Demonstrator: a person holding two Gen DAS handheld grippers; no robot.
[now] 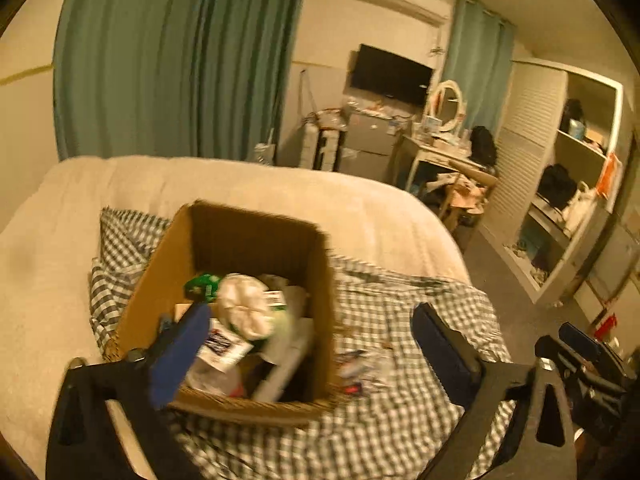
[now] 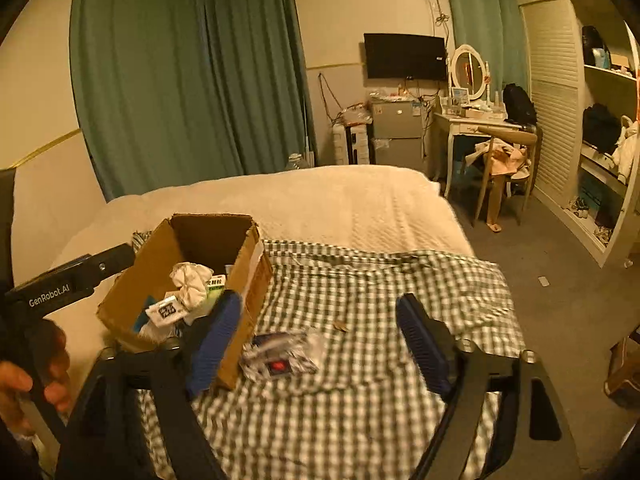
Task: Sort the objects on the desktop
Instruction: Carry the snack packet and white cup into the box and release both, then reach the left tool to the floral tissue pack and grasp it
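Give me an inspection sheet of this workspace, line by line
Surface: checked cloth spread over a bed.
Job's things: open cardboard box on the cloth, holding a white wad, packets and other items; one clear packet lies outside beside it.
Clutter: small scrap on the cloth.
Grippers: left gripper open over the box; right gripper open above the packet; both empty.
Cables: loose wires on the far wall.
Surroundings: curtains, TV, dresser with mirror, shelves.
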